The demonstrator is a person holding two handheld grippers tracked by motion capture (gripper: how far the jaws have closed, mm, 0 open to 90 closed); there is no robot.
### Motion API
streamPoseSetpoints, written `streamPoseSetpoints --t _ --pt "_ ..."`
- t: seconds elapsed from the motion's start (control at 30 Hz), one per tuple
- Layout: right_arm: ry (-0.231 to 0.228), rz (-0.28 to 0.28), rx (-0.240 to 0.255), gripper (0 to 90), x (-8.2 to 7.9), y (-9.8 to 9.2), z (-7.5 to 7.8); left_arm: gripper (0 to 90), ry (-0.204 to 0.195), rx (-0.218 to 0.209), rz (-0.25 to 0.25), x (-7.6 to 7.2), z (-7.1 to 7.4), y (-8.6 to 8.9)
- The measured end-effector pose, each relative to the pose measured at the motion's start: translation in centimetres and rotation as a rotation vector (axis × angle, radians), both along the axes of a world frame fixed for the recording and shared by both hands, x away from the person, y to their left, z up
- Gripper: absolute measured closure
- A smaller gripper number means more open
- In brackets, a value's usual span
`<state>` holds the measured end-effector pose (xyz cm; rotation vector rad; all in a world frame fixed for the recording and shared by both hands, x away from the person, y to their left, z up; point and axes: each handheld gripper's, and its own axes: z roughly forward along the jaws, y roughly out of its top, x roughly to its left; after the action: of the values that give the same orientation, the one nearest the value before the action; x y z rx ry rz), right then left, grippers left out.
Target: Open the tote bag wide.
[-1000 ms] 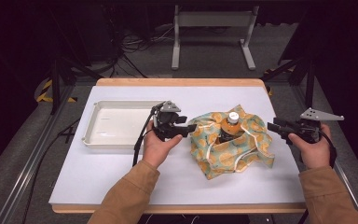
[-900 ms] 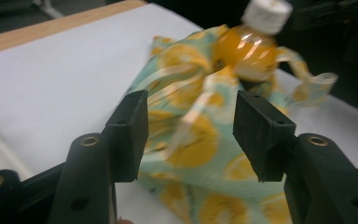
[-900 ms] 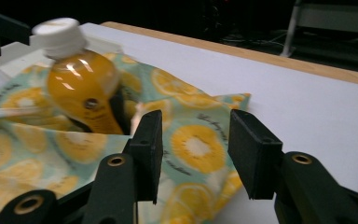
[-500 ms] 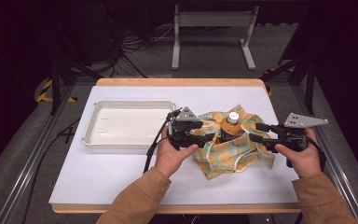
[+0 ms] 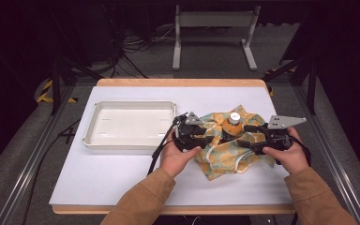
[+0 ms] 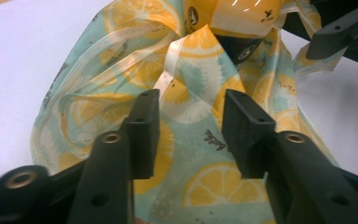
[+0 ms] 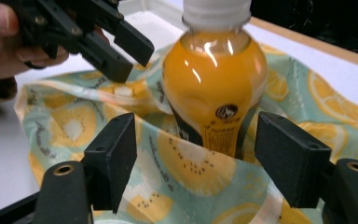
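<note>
Both my grippers closed in on bag [image 5: 225, 154]: left gripper [image 5: 209, 139] narrowing over unpinched fabric, right gripper [image 5: 243, 136] widening, empty; bottle [image 5: 233, 124] still half-bagged.

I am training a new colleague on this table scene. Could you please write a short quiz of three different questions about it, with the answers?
1. True or false: the orange bottle lies flat on the bare table.
2. Which container sits beside the lemon-print bag? A) white tray B) metal bowl C) wooden box
3. What is each gripper doing at this moment?

Key
1. False: it stands upright in the bag, white cap on top.
2. A, the white tray.
3. The left gripper has been closing over a fold of the bag, pads not yet pressing. The right gripper has been opening, jaws wide on either side of the bottle, apart from it.
</note>
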<state>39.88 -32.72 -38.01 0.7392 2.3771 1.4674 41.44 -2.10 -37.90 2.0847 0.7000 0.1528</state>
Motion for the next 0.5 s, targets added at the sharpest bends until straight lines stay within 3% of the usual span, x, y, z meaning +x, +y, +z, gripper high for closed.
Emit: streamPoseSetpoints --t 0.17,0.3,0.37,0.5 --pt "0.011 0.010 -0.017 33.6 0.1 0.0 -0.6 66.4 0.003 0.011 -0.012 -0.1 -0.1 -0.2" --pt "0.046 0.050 -0.077 56.5 -0.3 0.0 -1.2 68.4 0.011 0.024 -0.014 -0.1 -0.4 -0.3" --pt "0.054 0.061 -0.091 60.3 -0.4 0.0 -1.3 68.5 0.016 0.030 -0.014 0.0 -0.5 -0.3" --pt "0.102 0.095 -0.122 79.9 -1.0 0.0 -1.9 69.3 0.036 0.047 -0.004 0.3 -1.1 -0.2"
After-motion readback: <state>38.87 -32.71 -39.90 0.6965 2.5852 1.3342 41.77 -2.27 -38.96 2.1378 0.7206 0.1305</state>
